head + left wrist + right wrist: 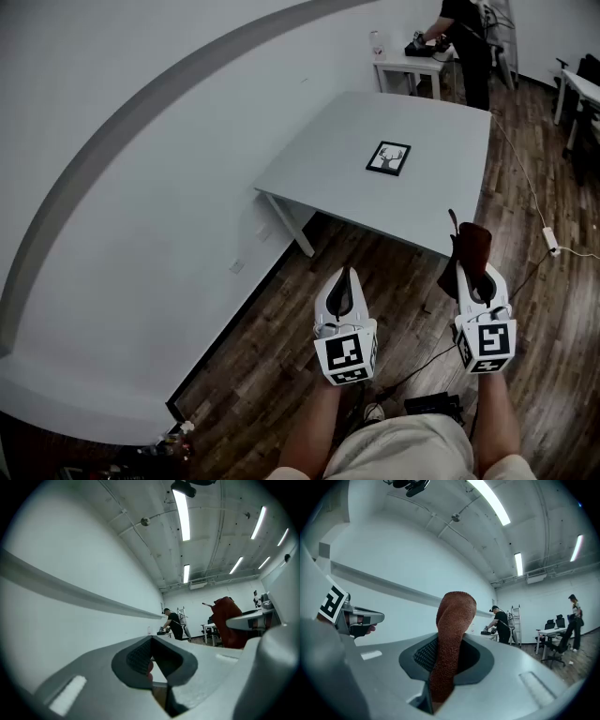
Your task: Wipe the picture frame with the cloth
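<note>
While right gripper [472,277] clamps brown cloth [473,244], left gripper [348,274] jaws together, empty; picture frame [389,157] flat on table [319,173].

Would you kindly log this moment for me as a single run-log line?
stage: wiping not begun | left gripper: jaws shut, empty | right gripper: shut on brown cloth | picture frame: flat on grey table, untouched

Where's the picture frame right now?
In the head view the picture frame lies flat on the grey table, right of its centre, beyond the right gripper that holds the cloth.
</note>
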Tool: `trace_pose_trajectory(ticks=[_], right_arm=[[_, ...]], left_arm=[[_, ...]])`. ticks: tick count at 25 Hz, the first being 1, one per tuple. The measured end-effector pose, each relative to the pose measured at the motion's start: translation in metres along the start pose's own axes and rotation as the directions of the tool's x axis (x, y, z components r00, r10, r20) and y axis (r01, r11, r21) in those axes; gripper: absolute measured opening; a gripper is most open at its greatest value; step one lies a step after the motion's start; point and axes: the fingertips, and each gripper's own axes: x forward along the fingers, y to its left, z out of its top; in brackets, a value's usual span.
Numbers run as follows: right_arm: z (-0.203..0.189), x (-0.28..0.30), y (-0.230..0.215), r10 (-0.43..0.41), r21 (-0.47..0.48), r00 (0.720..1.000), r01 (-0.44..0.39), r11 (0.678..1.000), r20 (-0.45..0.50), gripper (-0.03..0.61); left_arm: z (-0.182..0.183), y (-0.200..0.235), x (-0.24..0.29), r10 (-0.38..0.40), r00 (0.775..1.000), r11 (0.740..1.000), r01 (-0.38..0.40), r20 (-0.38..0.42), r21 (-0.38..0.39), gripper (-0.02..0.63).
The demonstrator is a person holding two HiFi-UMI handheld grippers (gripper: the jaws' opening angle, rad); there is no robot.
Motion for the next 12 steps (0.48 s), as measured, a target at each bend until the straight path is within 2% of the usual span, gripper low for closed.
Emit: trace_pose_trajectory(ticks=[12], right_arm=[[-0.001,-0.008,-0.008,0.013,0.011,1.0,-0.013,1.0,0.003,0.087]], left_arm=[[0.001,-0.018,-0.008,-0.02,1.0,1.0,0.02,-0.005,-0.003,0.0]])
